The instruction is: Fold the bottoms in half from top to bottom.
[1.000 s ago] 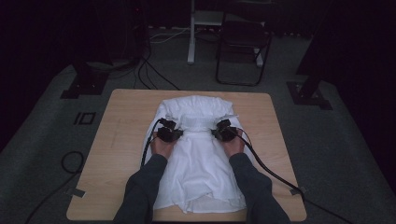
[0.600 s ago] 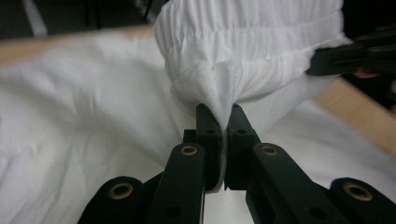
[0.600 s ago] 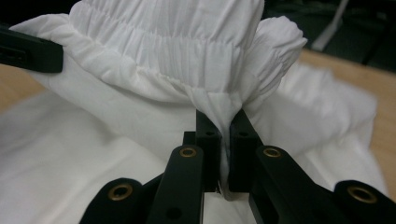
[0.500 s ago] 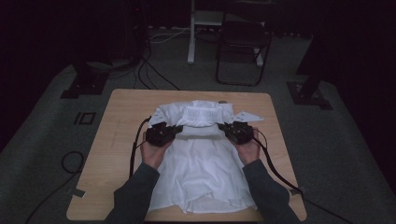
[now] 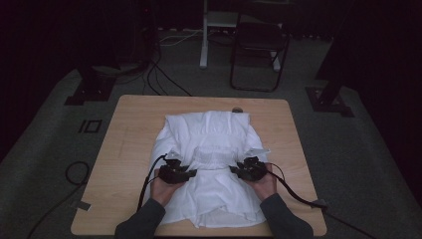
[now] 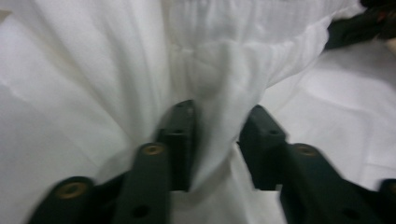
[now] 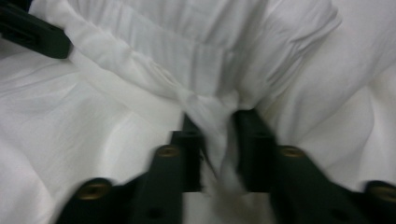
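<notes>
A white garment (image 5: 209, 134) lies spread on the wooden table (image 5: 124, 134), its far part folded back toward the near side. The left gripper (image 5: 191, 173) and the right gripper (image 5: 234, 172) rest on it at the folded edge, tips pointing at each other. Both pairs of jaws have just been opening. In the left gripper view a bunched fold of cloth (image 6: 219, 93) hangs loosely in the left gripper (image 6: 217, 121). In the right gripper view a twisted strip of cloth (image 7: 210, 116) sits slack in the right gripper (image 7: 215, 128).
A small dark object (image 5: 237, 109) sits on the table by the garment's far edge. Cables trail from both grippers over the near table edge. A folding chair (image 5: 256, 55), stand bases (image 5: 89, 89) and floor cables lie beyond the table.
Both hands drew toward the near edge, carrying the garment's far edge over the middle. The jaws, shut on cloth earlier, now stand apart.
</notes>
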The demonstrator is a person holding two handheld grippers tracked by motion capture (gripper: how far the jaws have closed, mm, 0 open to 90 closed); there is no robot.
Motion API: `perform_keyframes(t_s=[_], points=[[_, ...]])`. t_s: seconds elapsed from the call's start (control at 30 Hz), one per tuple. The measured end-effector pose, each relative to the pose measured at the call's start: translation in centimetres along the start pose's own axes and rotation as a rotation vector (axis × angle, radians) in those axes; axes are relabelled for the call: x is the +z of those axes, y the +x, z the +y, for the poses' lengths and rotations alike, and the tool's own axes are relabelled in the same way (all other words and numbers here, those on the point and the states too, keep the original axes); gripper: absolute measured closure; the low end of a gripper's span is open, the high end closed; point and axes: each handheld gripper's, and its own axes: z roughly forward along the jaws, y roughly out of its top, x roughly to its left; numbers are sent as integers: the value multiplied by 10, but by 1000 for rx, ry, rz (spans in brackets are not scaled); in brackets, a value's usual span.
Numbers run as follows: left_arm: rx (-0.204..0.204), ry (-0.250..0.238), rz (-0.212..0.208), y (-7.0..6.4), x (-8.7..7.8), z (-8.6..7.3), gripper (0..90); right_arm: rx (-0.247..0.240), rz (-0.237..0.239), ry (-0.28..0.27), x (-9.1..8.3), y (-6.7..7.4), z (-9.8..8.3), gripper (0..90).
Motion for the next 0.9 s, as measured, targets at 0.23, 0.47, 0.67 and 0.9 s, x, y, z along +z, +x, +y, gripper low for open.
perform_keyframes(t_s=[0.23,0.47,0.67,0.9], points=[[-5,-132,38,6,-39,28,580,-5,14,-146,-46,-7,14,585],[9,-53,87,15,-5,52,826,84,-60,-84,-20,-31,30,843],[-16,36,127,27,30,49,829,124,-116,14,18,-41,32,866],[-1,30,133,26,34,45,813,174,-106,13,20,-48,26,824]])
